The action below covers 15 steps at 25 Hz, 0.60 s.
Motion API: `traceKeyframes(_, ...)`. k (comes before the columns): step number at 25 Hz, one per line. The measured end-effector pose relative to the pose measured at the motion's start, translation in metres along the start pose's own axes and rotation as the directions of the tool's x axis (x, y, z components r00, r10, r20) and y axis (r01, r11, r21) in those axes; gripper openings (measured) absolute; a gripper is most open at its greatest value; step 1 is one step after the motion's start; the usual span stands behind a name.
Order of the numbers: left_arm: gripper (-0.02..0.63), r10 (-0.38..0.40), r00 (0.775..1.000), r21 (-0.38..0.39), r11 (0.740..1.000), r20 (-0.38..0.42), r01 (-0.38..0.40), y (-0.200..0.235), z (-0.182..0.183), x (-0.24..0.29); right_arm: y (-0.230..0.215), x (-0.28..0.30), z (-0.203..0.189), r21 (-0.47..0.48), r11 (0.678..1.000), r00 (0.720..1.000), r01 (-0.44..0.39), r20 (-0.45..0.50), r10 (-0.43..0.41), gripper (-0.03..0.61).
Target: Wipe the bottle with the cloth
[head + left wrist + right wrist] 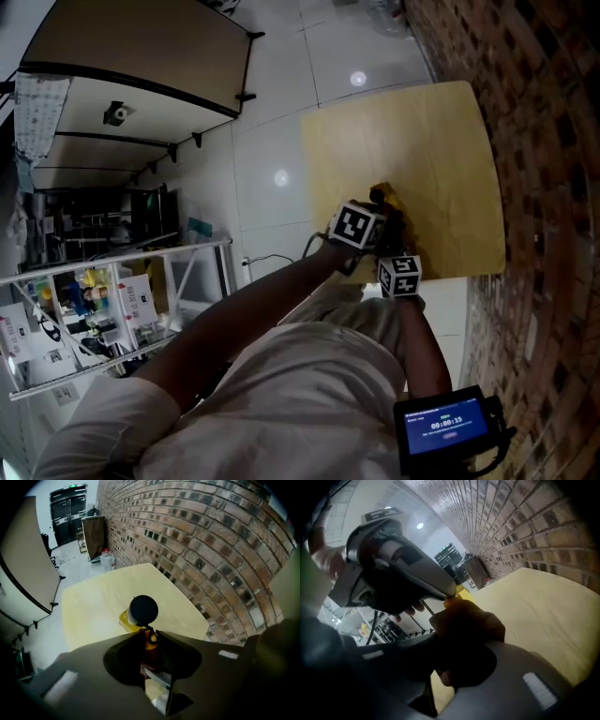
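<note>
A small yellow bottle [125, 620] with a black ribbed cap [143, 610] stands out past the jaw tips of my left gripper [151, 634]. The jaws are nearly together and pinch an orange-yellow part of the bottle. In the head view both grippers sit close together at the near edge of the yellow table [441, 141], the left gripper [380, 214] just ahead of the right gripper [394, 241], with the bottle [386, 195] showing yellow beyond them. My right gripper [461, 641] is shut on a bunched brown cloth [473, 620], which lies against the left gripper's tip [449, 595].
A brick wall [544, 187] runs along the table's right side. White tiled floor [272, 122] lies to the left, with a folded board [141, 56] and stocked metal shelves [94, 300]. A small screen [445, 427] is strapped to the right forearm.
</note>
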<state>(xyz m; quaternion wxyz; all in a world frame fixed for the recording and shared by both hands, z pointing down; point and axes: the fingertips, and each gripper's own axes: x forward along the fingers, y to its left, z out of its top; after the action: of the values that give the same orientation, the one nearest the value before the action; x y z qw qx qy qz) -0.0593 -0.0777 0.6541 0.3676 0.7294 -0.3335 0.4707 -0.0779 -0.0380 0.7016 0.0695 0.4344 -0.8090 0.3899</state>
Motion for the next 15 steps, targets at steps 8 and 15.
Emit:
traceKeyframes(8, 0.100, -0.016, 1.000, -0.089, 0.996, 0.023, 0.018, -0.001, 0.010, 0.000, -0.053, 0.018, -0.045, 0.492, 0.842, 0.973, 0.224, -0.163, -0.163, 0.071)
traceKeyframes(15, 0.103, -0.041, 0.999, -0.186, 0.982, 0.010, 0.042, 0.006, 0.012, 0.004, 0.033, 0.016, -0.027, 0.243, 0.970, 1.000, 0.015, 0.011, -0.018, 0.071)
